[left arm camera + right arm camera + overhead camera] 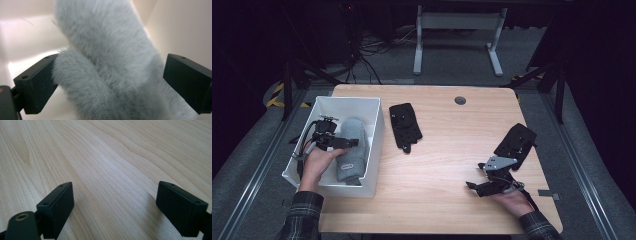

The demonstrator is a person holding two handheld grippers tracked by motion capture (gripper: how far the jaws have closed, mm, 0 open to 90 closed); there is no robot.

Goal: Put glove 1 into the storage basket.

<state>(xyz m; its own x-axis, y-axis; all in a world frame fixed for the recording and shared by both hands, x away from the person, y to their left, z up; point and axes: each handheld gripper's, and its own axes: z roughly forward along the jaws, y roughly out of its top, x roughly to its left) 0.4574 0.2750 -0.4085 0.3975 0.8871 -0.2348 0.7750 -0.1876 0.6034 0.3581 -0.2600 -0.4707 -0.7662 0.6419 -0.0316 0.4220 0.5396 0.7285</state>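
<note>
A fluffy grey mitten (351,150) lies lengthwise in the white bin (376,131) at the table's left. My left gripper (350,143) hovers inside the bin over the mitten's middle. In the left gripper view its jaws stand wide apart around the mitten (107,62): the left pad (37,85) brushes the fur and the right pad (186,80) is clear of it, so my left gripper (111,65) is open. My right gripper (473,186) rests low near the table's front right, open over bare wood (115,192).
One black glove (405,126) lies on the wooden table (447,155) just right of the bin. A second black glove (517,142) lies near the right edge, behind my right hand. A round cable grommet (460,100) sits at the back.
</note>
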